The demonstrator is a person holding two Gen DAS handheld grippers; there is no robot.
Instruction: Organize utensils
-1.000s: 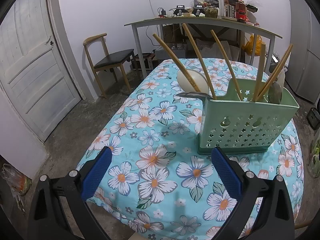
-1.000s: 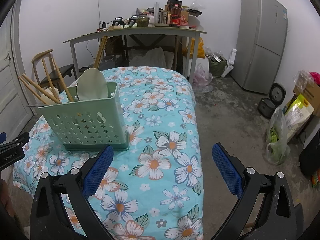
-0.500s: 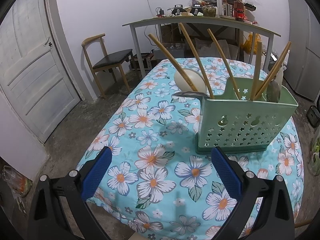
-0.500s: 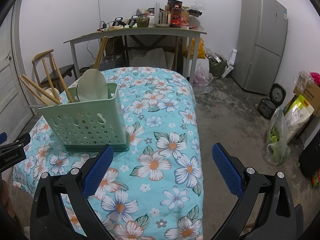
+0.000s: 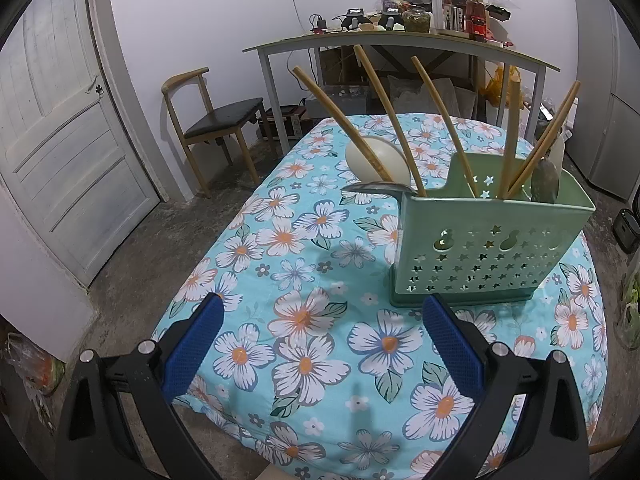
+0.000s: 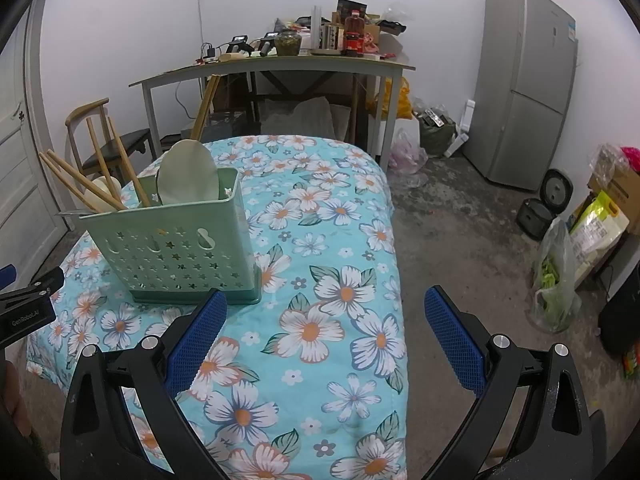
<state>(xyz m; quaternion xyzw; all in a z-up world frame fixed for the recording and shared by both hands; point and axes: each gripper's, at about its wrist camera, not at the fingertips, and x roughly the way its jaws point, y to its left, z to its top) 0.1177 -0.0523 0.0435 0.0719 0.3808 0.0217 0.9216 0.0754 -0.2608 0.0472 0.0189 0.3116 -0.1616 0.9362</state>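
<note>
while level, both grippers gape above tablecloth

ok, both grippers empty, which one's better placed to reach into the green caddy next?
Probably left. The left gripper is open, with the green caddy just ahead beyond its right finger. The right gripper, also open, points mostly past the caddy at bare tablecloth.

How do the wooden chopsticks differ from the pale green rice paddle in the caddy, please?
The wooden chopsticks are thin, brown sticks; the rice paddle shows a broad, pale green oval blade. The chopsticks lean outward at fanned angles; the paddle stands nearly upright. In the right wrist view the chopsticks sit toward the left end, the paddle toward the right. Both stand in the green perforated caddy.
</note>
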